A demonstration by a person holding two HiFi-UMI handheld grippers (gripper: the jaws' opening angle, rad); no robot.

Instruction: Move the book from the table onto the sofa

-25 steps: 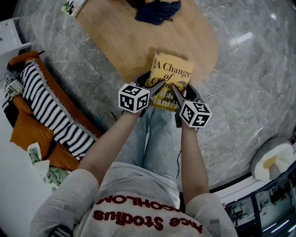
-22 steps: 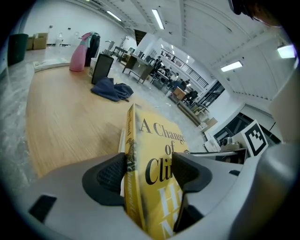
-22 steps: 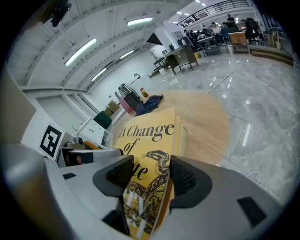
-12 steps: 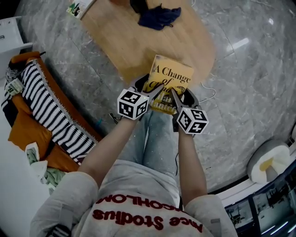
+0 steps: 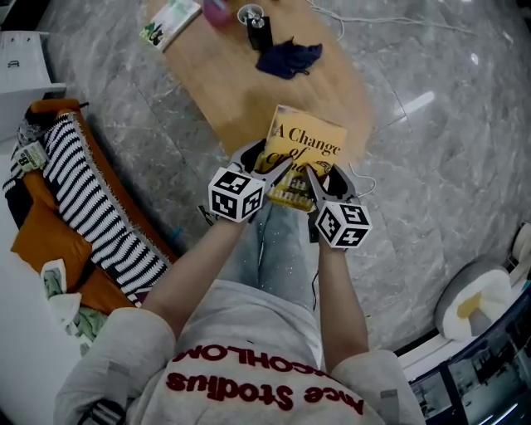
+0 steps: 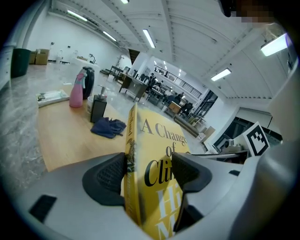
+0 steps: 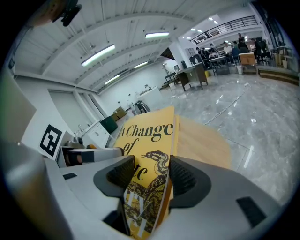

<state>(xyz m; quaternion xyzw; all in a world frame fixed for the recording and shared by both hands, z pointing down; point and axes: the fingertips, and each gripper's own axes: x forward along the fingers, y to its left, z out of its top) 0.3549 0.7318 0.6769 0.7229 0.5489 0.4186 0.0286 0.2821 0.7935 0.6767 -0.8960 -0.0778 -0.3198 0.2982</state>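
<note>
A yellow book (image 5: 304,147) with a snake on its cover hangs above the near end of the wooden table (image 5: 241,91), gripped by its near edge from both sides. My left gripper (image 5: 278,163) is shut on its spine side; in the left gripper view both pads press the book (image 6: 157,178). My right gripper (image 5: 318,172) has just been closing and is shut on the page side, its pads clamping the book (image 7: 147,140). The sofa (image 5: 50,241), orange with a striped blanket (image 5: 91,195), lies at the left.
On the table's far end lie another book (image 5: 170,21), a black box (image 5: 259,31) and a dark blue cloth (image 5: 288,56). A pink bottle (image 6: 76,89) stands there too. A white cable (image 5: 365,183) lies on the marble floor, and a white round thing (image 5: 481,299) sits at the lower right.
Both grippers have risen together with the book, lifting it off the table. More of the table's far end now shows.
</note>
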